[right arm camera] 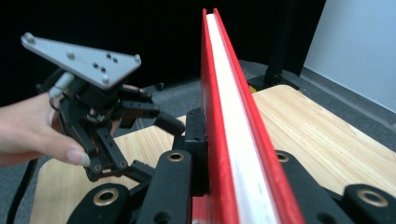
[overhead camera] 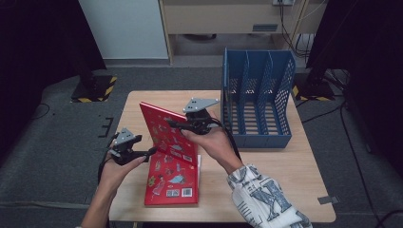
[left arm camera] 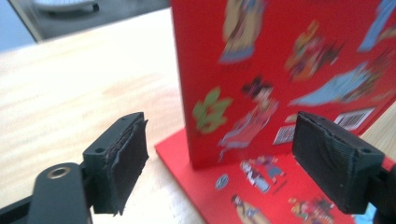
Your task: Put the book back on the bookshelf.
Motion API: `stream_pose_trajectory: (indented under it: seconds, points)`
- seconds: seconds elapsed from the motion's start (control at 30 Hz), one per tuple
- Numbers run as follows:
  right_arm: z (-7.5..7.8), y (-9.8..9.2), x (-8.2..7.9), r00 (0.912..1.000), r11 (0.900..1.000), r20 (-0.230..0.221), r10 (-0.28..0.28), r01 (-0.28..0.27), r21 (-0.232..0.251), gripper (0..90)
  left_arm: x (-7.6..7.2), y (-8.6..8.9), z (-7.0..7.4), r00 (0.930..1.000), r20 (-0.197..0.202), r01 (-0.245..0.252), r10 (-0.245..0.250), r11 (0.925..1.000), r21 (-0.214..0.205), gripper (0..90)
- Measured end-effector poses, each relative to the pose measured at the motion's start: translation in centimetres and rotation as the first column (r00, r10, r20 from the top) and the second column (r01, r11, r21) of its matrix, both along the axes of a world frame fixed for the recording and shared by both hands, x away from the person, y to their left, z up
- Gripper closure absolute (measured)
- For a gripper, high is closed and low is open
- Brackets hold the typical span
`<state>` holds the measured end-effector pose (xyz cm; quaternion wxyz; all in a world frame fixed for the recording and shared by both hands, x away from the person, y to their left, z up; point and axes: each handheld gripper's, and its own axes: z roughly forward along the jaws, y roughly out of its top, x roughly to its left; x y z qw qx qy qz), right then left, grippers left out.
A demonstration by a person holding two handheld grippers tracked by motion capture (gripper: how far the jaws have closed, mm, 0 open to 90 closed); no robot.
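The work looks like filing red books into the blue rack [overhead camera: 256, 102], and it is at an early stage. The right gripper [overhead camera: 186, 124] is clamped on the edge of one book [overhead camera: 167, 134], holding it upright on its lower edge on top of a second book [overhead camera: 173, 183] that lies flat on the table [overhead camera: 280, 166]. The left gripper [overhead camera: 151, 151] is released, its jaws apart just beside the upright book's left edge, pressing on nothing. The rack stands empty, near but apart, to the right. What seems left is carrying the lifted book into a slot, then the flat one. Both covers carry cartoon figures and a barcode; no writing is readable.
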<state>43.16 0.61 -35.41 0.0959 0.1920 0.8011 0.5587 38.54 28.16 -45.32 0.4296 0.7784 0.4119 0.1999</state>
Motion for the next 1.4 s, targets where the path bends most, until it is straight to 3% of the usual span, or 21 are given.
stream_pose_trajectory:
  seconds: [0.1, 0.33, 0.5, 0.63, 0.8, 0.87, 0.93, 1.03, 1.07, 1.27, 1.4]
  points:
    - [0.1, -0.1, 0.1, 0.9997, 0.9997, 0.002, -0.025, 0.025, 0.004, 79.0, 0.1, 0.4, -1.1, 0.9995, -0.024, -0.019, 0.020, 0.9996, 0.021, 15.4]
    - [0.3, -0.5, 0.4, 0.9976, 0.9975, 0.004, -0.070, 0.070, 0.011, 79.0, 0.1, 2.1, -3.6, 0.9947, -0.066, -0.079, 0.079, 0.9968, -0.006, 8.4]
    - [0.3, -0.7, 1.0, 0.9953, 0.9951, -0.007, -0.096, 0.096, 0.024, 79.1, 0.2, 2.9, -4.6, 0.9885, -0.086, -0.123, 0.125, 0.9921, 0.028, 6.0]
    - [0.4, -0.8, 1.4, 0.9932, 0.9929, -0.005, -0.117, 0.117, 0.023, 79.1, 0.3, 3.2, -5.5, 0.9850, -0.131, -0.107, 0.112, 0.9932, 0.045, 4.9]
    - [0.5, -1.1, 1.6, 0.9886, 0.9881, -0.008, -0.150, 0.150, 0.032, 79.1, 0.3, 3.7, -6.2, 0.9774, -0.163, -0.126, 0.135, 0.9900, 0.064, 4.7]
    - [0.6, -1.3, 1.5, 0.9872, 0.9866, -0.001, -0.160, 0.159, 0.034, 79.1, 0.3, 3.6, -6.4, 0.9759, -0.173, -0.119, 0.133, 0.9889, 0.089, 4.6]
    - [0.8, -1.6, 1.4, 0.9862, 0.9856, 0.002, -0.165, 0.165, 0.035, 79.2, 0.4, 3.5, -6.7, 0.9723, -0.183, -0.124, 0.145, 0.9845, 0.124, 4.7]
    - [1.1, -1.9, 1.1, 0.9837, 0.9833, 0.011, -0.179, 0.179, 0.034, 79.1, 0.4, 3.8, -7.0, 0.9649, -0.198, -0.150, 0.172, 0.9813, 0.121, 4.9]
    - [1.2, -1.9, 1.0, 0.9834, 0.9831, 0.014, -0.181, 0.180, 0.030, 79.1, 0.4, 3.8, -7.0, 0.9629, -0.204, -0.151, 0.177, 0.9789, 0.138, 4.9]
    - [1.8, -2.6, 0.1, 0.9834, 0.9833, 0.022, -0.180, 0.179, 0.033, 79.2, 0.5, 3.8, -7.3, 0.9588, -0.214, -0.152, 0.187, 0.9741, 0.167, 4.8]
    - [1.9, -3.1, -0.5, 0.9851, 0.9848, 0.023, -0.170, 0.169, 0.039, 79.2, 0.5, 3.6, -7.4, 0.9583, -0.224, -0.142, 0.178, 0.9751, 0.171, 4.7]
